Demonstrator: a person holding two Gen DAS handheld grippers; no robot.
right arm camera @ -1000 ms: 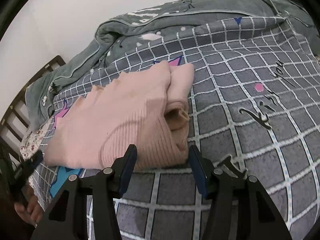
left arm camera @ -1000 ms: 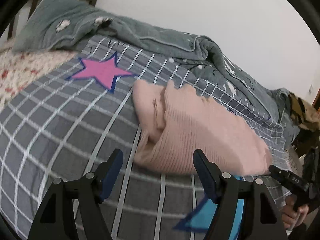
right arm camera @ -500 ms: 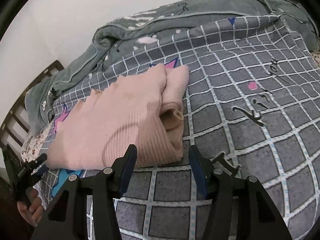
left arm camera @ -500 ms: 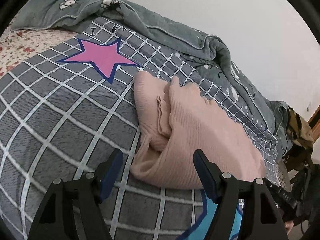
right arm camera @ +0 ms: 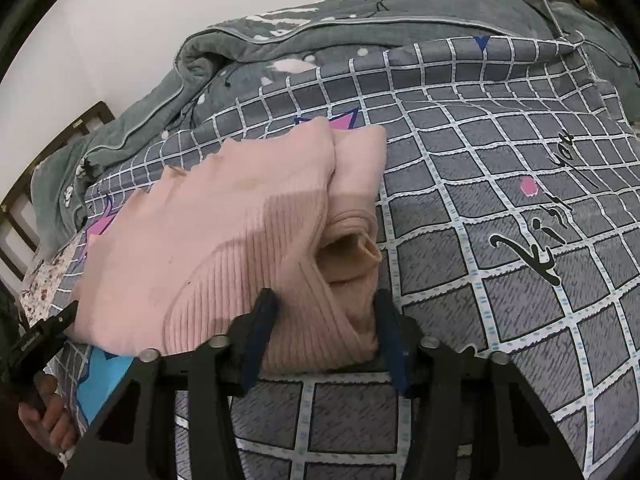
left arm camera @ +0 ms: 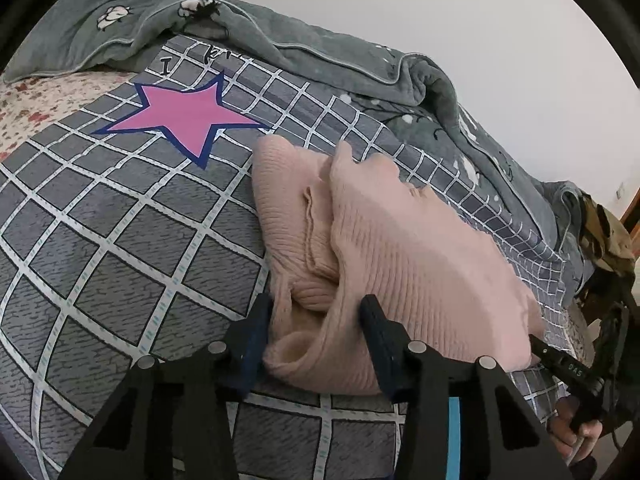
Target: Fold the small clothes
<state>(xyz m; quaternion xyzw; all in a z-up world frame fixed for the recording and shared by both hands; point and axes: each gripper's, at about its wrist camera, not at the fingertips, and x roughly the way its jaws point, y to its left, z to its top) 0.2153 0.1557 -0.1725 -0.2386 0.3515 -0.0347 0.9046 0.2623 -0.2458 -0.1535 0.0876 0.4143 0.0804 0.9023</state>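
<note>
A folded pink ribbed sweater (left arm camera: 400, 240) lies on the grey checked bedcover (left arm camera: 100, 260). In the left wrist view its near left corner bunches between the blue pads of my left gripper (left arm camera: 316, 320), whose jaws are closing and press on the knit. In the right wrist view the sweater (right arm camera: 224, 232) shows its rolled sleeve end. Its near right corner sits between the pads of my right gripper (right arm camera: 324, 312), which is also closing with both pads against the fabric. Each view shows the person's other hand (left arm camera: 576, 436) (right arm camera: 44, 412) at the sweater's far end.
A rumpled grey-green blanket (left arm camera: 320, 52) is heaped along the white wall behind the sweater. A pink star (left arm camera: 180, 116) is printed on the cover, with a floral sheet (left arm camera: 32, 100) beside it. A wooden bed frame (right arm camera: 24, 184) and a camouflage item (left arm camera: 608, 236) mark the bed's ends.
Both grippers have moved forward onto the sweater's near corners. Their jaws have narrowed from standing wide apart in front of it to pinching the fabric.
</note>
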